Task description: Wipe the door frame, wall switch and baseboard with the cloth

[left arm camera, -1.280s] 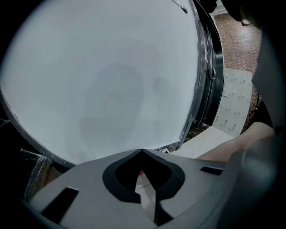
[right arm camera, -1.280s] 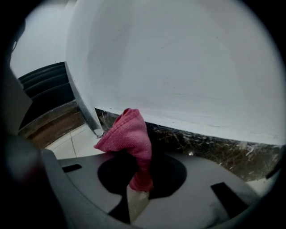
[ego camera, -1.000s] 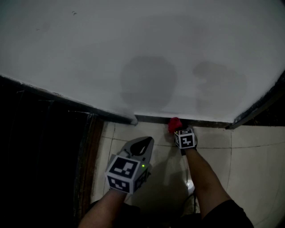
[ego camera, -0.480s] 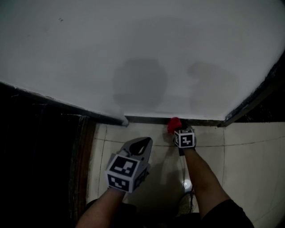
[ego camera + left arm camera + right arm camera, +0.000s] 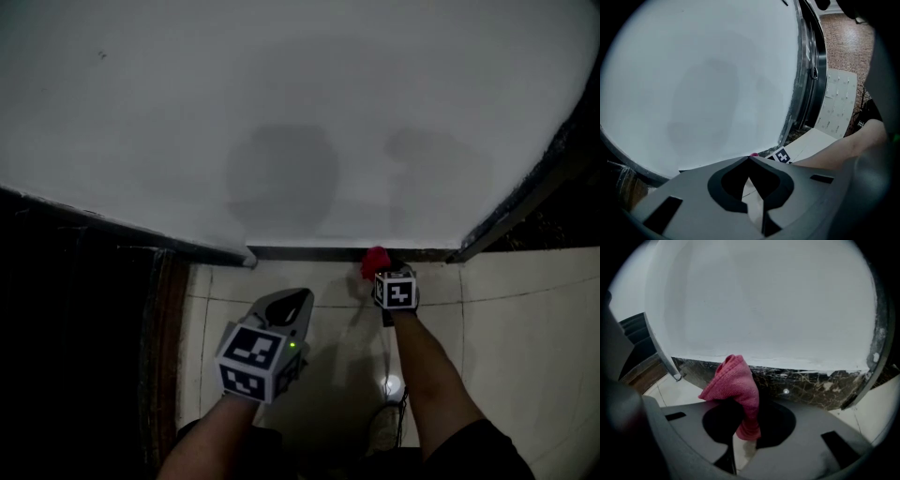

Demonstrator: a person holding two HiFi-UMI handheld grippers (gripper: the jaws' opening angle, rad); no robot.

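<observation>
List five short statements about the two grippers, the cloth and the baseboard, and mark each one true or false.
1. The right gripper is shut on a pink cloth. True.
2. The left gripper grips a second cloth. False: its jaws are together with nothing between them.
3. The pink cloth is down by the baseboard. True.
4. The baseboard is white like the wall. False: it is dark and marbled.
5. The left gripper is nearer the wall than the right gripper. False: it is further back over the floor tiles, while the right gripper is at the foot of the wall.
</observation>
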